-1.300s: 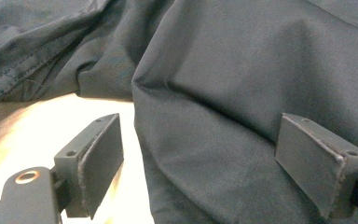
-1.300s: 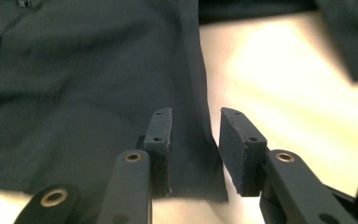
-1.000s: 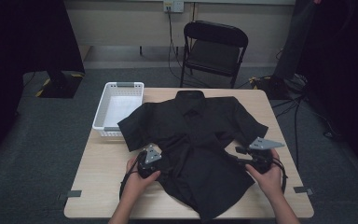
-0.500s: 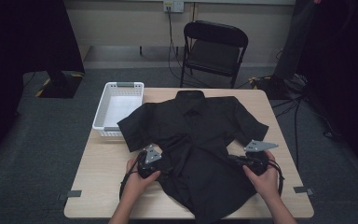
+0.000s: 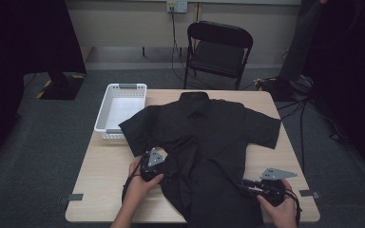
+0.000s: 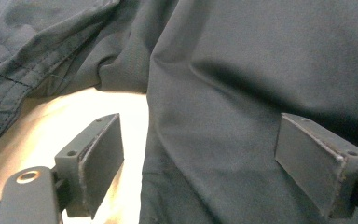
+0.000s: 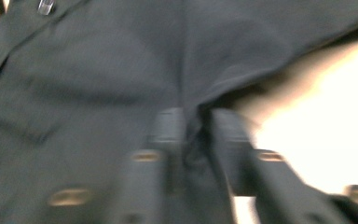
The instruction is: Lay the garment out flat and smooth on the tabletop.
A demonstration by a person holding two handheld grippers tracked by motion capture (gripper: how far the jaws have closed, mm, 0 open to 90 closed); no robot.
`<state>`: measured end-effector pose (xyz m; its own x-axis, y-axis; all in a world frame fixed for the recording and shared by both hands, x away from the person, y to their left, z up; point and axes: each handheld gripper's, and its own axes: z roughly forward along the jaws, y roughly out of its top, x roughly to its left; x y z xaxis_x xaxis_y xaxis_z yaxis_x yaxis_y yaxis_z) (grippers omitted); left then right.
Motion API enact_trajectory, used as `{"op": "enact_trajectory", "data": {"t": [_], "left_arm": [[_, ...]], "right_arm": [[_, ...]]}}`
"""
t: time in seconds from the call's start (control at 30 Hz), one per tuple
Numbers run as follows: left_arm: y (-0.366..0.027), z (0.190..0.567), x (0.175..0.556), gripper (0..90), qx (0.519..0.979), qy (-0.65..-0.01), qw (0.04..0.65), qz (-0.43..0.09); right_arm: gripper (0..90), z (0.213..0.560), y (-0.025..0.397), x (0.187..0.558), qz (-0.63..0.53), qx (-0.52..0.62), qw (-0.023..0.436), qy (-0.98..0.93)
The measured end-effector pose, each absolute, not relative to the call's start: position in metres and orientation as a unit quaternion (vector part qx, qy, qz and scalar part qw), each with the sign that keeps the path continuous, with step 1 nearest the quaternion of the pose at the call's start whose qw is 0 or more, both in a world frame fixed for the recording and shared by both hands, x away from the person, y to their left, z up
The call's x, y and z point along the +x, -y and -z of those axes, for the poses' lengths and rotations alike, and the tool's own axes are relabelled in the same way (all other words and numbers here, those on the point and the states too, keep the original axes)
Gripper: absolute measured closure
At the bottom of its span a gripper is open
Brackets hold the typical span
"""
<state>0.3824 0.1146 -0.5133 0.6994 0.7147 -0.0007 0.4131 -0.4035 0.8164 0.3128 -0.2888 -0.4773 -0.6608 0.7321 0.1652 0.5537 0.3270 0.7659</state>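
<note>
The right claw (image 5: 247,186) has slid down and back toward the near edge since a second ago, dragging the hem side of the black short-sleeved cotton shirt (image 5: 209,137) with it, and the cloth beside it now bunches more steeply. In the right gripper view that claw (image 7: 193,135) is clenched on a pinched fold of the shirt (image 7: 98,70), though the picture is blurred. The left claw (image 5: 165,167) sits at the shirt's left edge, near the middle of the pale wooden desk (image 5: 100,185). In the left gripper view it (image 6: 200,154) stands released, jaws wide apart, a drape of shirt (image 6: 242,93) hanging between them and bare desk (image 6: 51,116) beside. Farther off, the shirt lies spread, collar at the far side. A white plastic slatted basket (image 5: 109,132) sits at the desk's left, the sleeve overlapping its corner. Beyond stands a black folding chair (image 5: 218,52).
</note>
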Motion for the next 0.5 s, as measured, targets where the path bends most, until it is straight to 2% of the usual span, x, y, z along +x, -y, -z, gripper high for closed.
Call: {"op": "enact_trajectory", "data": {"t": [0.1, 0.17, 0.23, 0.27, 0.3, 0.4, 0.43, 0.5], "left_arm": [[-0.115, 0.513, 0.382, 15.4, 0.819, -0.345, 0.424, -0.178], [-0.115, 0.513, 0.382, 15.4, 0.819, -0.344, 0.424, -0.178], [-0.115, 0.513, 0.382, 15.3, 0.819, -0.344, 0.424, -0.178], [-0.115, 0.513, 0.382, 15.3, 0.819, -0.344, 0.424, -0.178], [-0.115, 0.513, 0.382, 15.4, 0.819, -0.344, 0.424, -0.178], [-0.115, 0.513, 0.382, 15.4, 0.819, -0.344, 0.424, -0.178], [-0.115, 0.513, 0.382, 15.3, 0.819, -0.344, 0.424, -0.178], [-0.115, 0.513, 0.382, 15.3, 0.818, -0.345, 0.424, -0.178]], "right_arm": [[49.5, 0.465, 0.285, 0.32, -0.433, 0.397, 0.15, -0.795], [49.5, 0.46, 0.281, 0.331, -0.426, 0.402, 0.171, -0.793], [49.2, 0.461, 0.28, 0.345, -0.415, 0.423, 0.17, -0.787], [52.6, 0.464, 0.28, 0.352, -0.415, 0.432, 0.158, -0.785], [62.1, 0.466, 0.281, 0.358, -0.415, 0.437, 0.145, -0.784], [83.5, 0.475, 0.285, 0.366, -0.407, 0.444, 0.141, -0.786], [88.0, 0.477, 0.287, 0.366, -0.405, 0.447, 0.14, -0.785], [90.0, 0.482, 0.291, 0.365, -0.398, 0.445, 0.129, -0.792]]}}
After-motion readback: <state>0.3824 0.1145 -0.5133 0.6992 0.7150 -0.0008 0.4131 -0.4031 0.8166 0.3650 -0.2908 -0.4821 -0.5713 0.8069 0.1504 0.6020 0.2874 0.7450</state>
